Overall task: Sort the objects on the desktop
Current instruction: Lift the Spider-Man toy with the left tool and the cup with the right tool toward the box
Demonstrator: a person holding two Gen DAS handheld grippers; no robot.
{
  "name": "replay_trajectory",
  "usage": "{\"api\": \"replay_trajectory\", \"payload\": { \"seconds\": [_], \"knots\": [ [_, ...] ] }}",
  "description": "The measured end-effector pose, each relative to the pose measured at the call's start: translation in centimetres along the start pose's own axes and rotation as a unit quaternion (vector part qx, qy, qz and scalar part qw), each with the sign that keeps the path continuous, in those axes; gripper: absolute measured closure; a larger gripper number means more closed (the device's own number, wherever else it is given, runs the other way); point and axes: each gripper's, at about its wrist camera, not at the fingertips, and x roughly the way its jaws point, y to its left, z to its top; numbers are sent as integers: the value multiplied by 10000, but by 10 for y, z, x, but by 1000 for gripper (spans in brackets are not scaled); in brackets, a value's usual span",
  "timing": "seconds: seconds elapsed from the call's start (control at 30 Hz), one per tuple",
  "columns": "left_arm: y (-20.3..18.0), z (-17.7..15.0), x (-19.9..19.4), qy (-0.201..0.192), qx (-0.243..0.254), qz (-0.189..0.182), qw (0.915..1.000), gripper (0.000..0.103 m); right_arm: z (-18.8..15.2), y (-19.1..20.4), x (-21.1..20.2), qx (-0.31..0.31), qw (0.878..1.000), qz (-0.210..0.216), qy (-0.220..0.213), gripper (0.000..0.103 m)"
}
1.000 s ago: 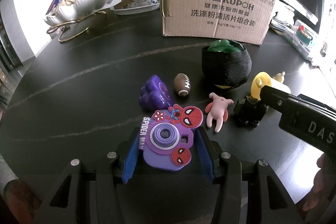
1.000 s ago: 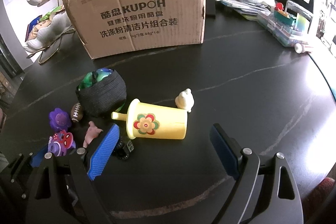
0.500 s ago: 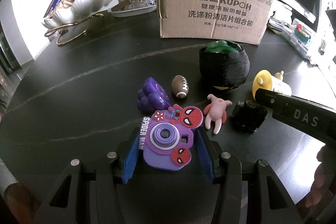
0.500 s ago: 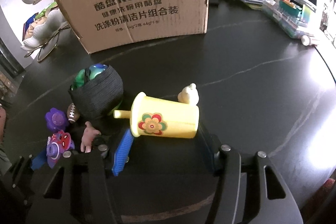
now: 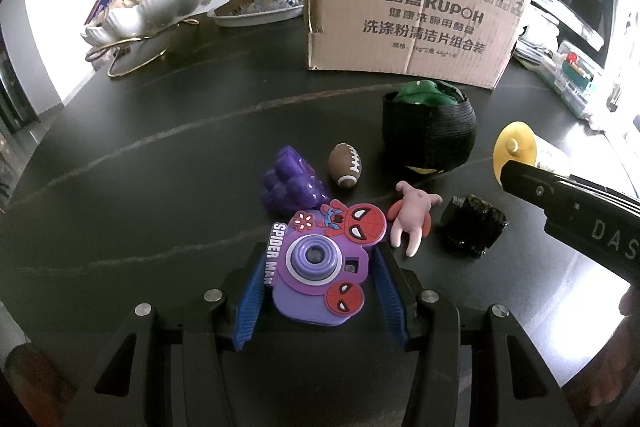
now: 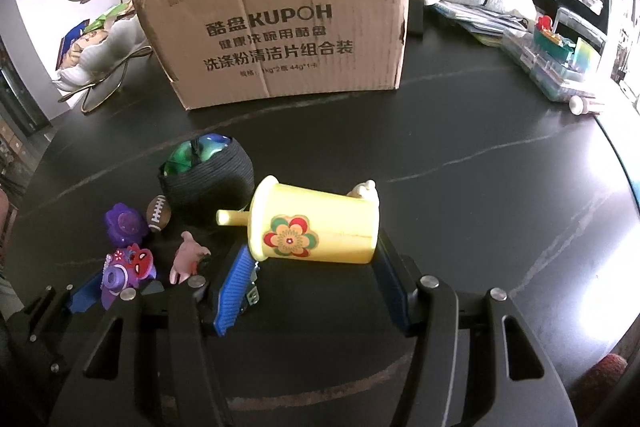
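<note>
We've got the dark, veined worktop (image 5: 160, 155) with the corrugated cardboard box (image 6: 280, 27) standing at the back, and sorting looks barely begun: toys lie loose in front. Our right claw (image 6: 312, 279) grips the smooth yellow cup (image 6: 320, 227), lying on its side beside the woven black basket (image 6: 212, 183). Our left claw (image 5: 320, 291) clamps the flat purple Spider-Man camera (image 5: 320, 267). The little football (image 5: 346, 165) and pink figure (image 5: 412, 217) wait.
</note>
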Motion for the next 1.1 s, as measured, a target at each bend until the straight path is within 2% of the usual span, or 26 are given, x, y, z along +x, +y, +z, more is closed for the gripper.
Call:
{"api": "replay_trajectory", "payload": {
  "seconds": [0.53, 1.1],
  "knots": [
    [6, 9, -22, -244, -77, 159, 9995, 55, -2, 2, -16, -66, 9999, -55, -86, 48],
    [2, 26, -52, -517, -103, 116, 9985, 55, 1, 3, -46, -48, 9994, 57, -325, 48]
  ]
}}
